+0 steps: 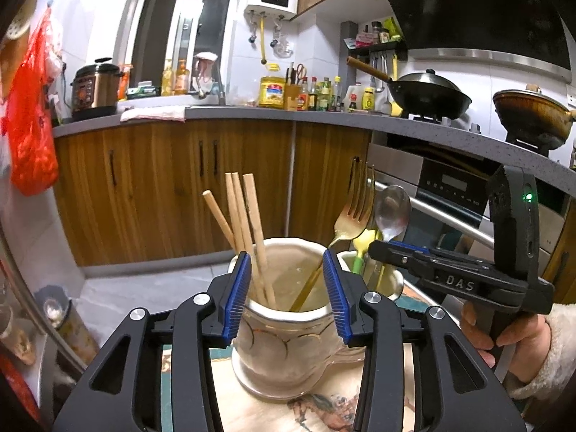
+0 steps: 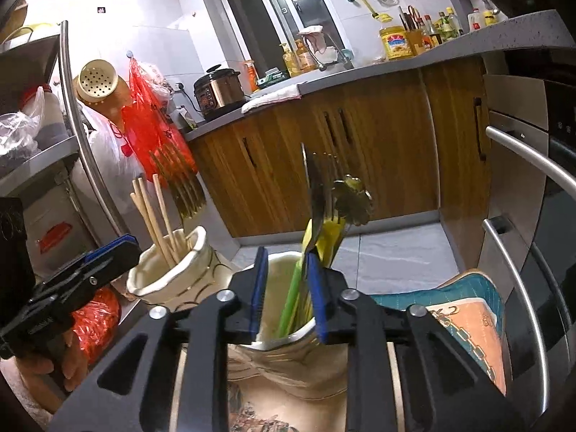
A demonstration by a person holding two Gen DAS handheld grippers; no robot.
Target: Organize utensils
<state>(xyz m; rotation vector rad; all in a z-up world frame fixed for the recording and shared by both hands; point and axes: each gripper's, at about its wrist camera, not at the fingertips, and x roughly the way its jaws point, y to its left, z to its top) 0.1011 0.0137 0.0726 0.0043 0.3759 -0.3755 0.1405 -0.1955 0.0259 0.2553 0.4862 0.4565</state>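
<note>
The work surface is a patterned mat (image 1: pixel 316 410) in a kitchen with wooden cabinets (image 1: pixel 162 187) and a grey countertop (image 1: pixel 252 112) beyond the grippers. Between the parted, non-contacting pads of the left gripper (image 1: pixel 287 295) stands a cream cup (image 1: pixel 284 345) holding wooden chopsticks (image 1: pixel 248 223) and a gold fork (image 1: pixel 351 216). To its right, the right gripper (image 2: pixel 284 293), jaws apart, frames a second cup (image 2: pixel 280 363) containing a spoon (image 2: pixel 315 194) and green-handled utensils (image 2: pixel 289 302); contact cannot be determined.

cream cup (image 1: pixel 284 342), thin gold arcs | pale wood chopsticks (image 1: pixel 248 216) | gold fork (image 1: pixel 354 208) | blue gripper pads (image 1: pixel 237 295)
</note>
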